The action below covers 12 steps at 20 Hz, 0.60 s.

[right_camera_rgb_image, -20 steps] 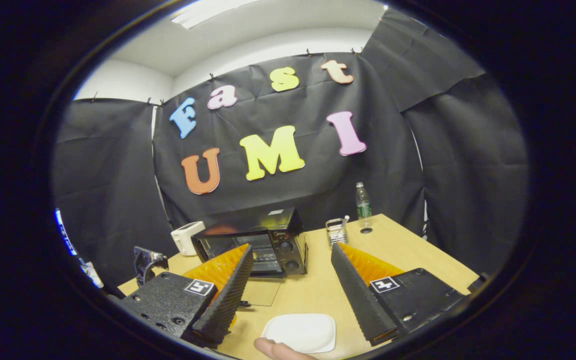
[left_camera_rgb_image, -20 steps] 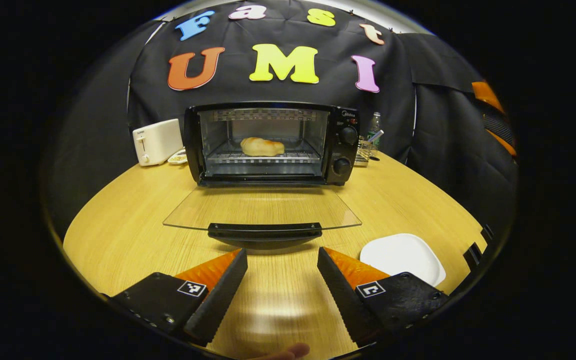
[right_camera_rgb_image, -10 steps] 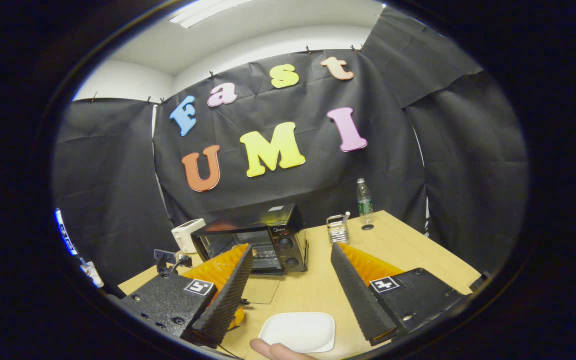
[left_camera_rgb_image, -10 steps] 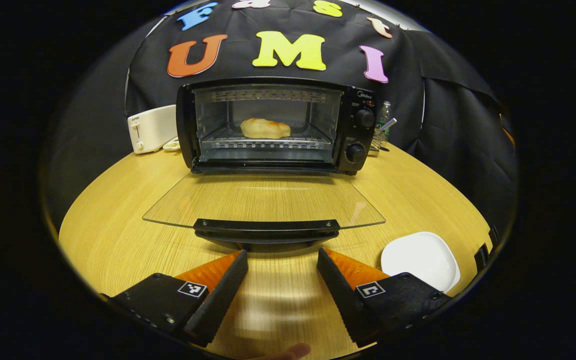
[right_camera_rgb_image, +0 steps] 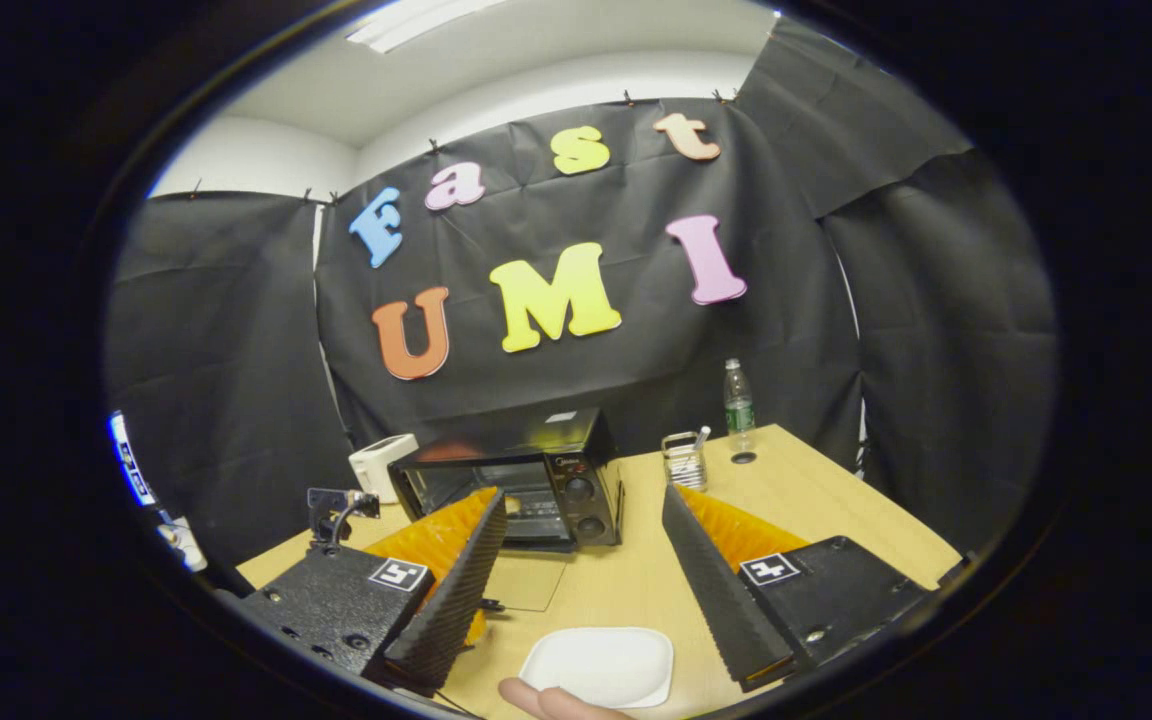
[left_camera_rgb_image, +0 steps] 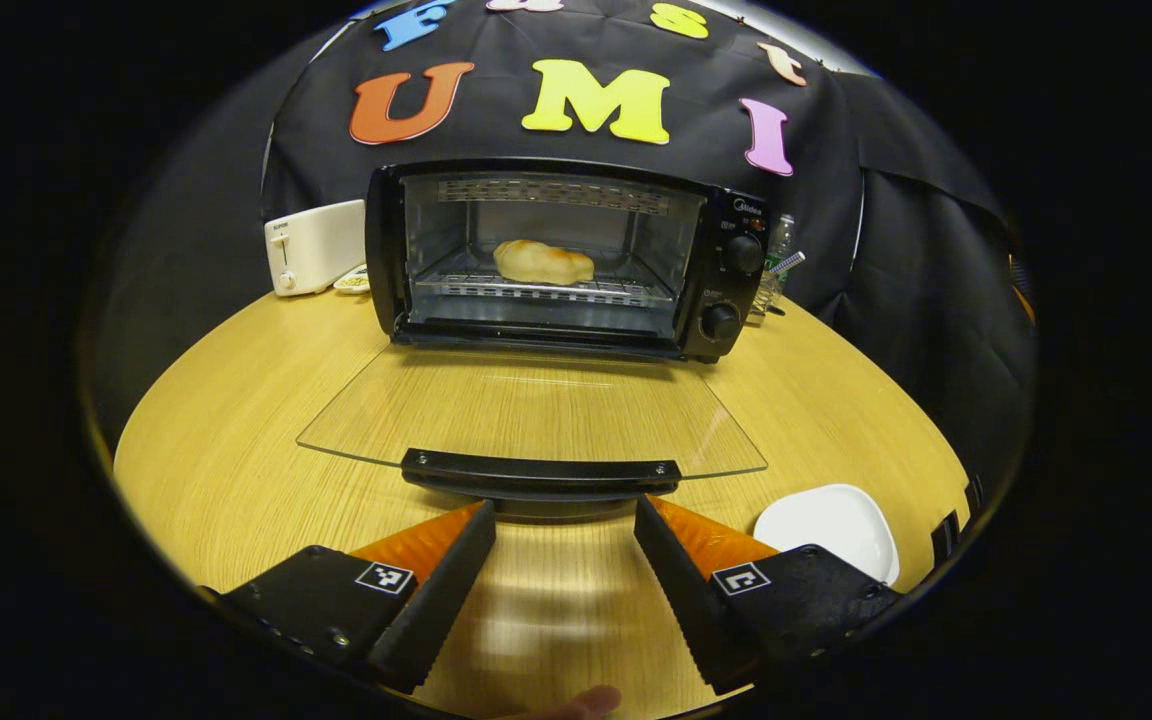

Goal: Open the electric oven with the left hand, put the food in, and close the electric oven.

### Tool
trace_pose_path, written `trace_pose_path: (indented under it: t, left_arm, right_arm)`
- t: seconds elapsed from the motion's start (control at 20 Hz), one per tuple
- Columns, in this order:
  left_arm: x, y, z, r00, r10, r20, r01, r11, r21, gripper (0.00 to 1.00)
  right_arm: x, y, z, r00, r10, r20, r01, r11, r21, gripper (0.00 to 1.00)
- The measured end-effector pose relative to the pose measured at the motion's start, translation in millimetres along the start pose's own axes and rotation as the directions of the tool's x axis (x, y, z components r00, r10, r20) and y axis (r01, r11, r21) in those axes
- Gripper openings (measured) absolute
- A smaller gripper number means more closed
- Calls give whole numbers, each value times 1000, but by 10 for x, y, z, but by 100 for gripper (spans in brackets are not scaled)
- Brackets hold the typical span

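The black electric oven stands at the back of the wooden table with its glass door folded flat. A golden bread roll lies on the wire rack inside. The door's black handle sits just beyond the tips of my left gripper, which is open and holds nothing. In the right gripper view the oven is farther off and lower. My right gripper is raised above the table, open and empty. The other gripper's camera mount shows at its left.
A white plate lies empty at the front right, also seen as the plate under the right gripper. A white toaster stands left of the oven. A wire holder and a water bottle stand to its right.
The left gripper has come closer to the open door's handle, its view tilting slightly. The right gripper has barely moved. The door stays flat and the roll stays on the rack.
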<state>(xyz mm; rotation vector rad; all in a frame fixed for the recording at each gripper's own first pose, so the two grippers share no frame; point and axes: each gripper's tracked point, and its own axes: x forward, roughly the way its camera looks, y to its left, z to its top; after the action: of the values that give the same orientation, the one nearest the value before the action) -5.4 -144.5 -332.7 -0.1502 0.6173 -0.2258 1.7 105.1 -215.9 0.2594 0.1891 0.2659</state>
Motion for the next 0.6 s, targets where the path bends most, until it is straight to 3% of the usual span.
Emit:
trace_pose_path:
  t: [0.6]
  left_arm:
    - [-71, 3, 181, 998, 59, 8, -60, 996, 72, 93]
  right_arm:
    - [7, -3, -21, 1000, 12, -9, -12, 1000, 9, 93]
